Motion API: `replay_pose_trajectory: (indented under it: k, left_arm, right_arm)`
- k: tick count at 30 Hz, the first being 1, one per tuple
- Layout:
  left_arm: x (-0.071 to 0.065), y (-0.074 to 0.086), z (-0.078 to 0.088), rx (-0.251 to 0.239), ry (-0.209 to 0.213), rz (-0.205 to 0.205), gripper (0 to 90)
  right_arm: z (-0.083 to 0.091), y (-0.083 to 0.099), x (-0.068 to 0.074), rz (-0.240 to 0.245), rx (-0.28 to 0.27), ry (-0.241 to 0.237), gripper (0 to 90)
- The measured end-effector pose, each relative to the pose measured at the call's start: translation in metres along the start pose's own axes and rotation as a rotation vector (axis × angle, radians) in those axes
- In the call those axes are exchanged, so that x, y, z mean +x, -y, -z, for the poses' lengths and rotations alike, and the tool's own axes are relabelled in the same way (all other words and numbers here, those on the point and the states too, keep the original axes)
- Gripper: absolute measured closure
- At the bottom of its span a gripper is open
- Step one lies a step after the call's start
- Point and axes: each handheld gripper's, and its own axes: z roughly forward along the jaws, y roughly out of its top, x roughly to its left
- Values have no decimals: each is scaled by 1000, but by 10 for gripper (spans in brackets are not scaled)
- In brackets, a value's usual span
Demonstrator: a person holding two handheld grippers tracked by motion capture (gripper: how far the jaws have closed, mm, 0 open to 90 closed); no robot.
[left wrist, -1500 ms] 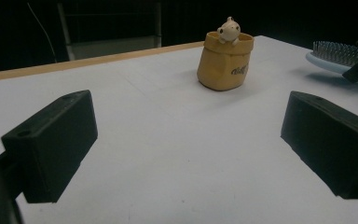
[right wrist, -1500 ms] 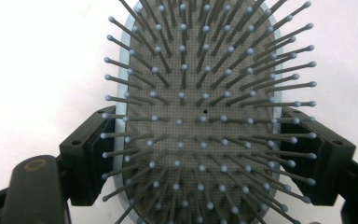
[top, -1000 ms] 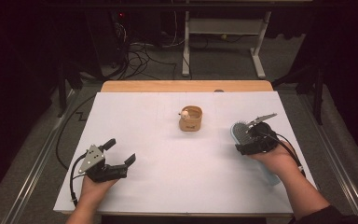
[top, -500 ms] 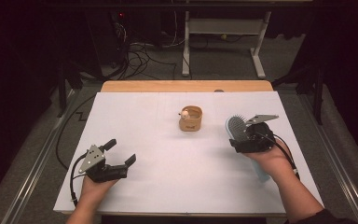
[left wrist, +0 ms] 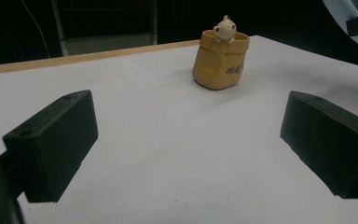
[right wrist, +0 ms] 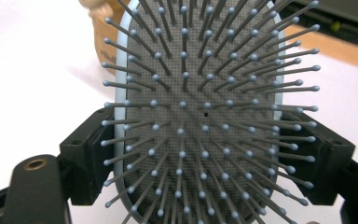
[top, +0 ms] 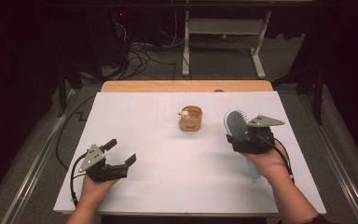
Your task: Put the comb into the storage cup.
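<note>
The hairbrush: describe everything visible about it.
The hairbrush is a pale-blue paddle, seemingly plastic, with a grey perforated cushion and grey ball-tipped bristles. The right claw clamps the two sides of its head, which is raised off the white table; its handle runs back beneath the hand.

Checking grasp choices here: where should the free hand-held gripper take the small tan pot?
Grip the tan pot across its side walls, coming in level from the near left, where the left hand-held gripper sits open. The figurine crowds its rim.
</note>
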Motion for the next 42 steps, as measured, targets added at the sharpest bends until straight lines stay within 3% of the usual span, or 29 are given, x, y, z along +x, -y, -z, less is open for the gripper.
replay_pose_trajectory:
  k: [8,21,31,37,42]
  left_arm:
    - [0,0,0,-2,-2,3,46]
    - [0,0,0,6,-4,12,52]
    - [1,0,0,15,-14,19,32]
    - [0,-2,1,16,-17,20,34]
    - [-1,-2,0,33,-16,19,35]
  right_arm:
    - [5,3,1,-42,-91,-7,203]
    - [15,6,6,-58,-250,20,203]
    - [21,14,7,-101,-355,5,203]
    - [29,19,6,-104,-416,8,203]
    - [37,25,9,-77,-455,30,203]
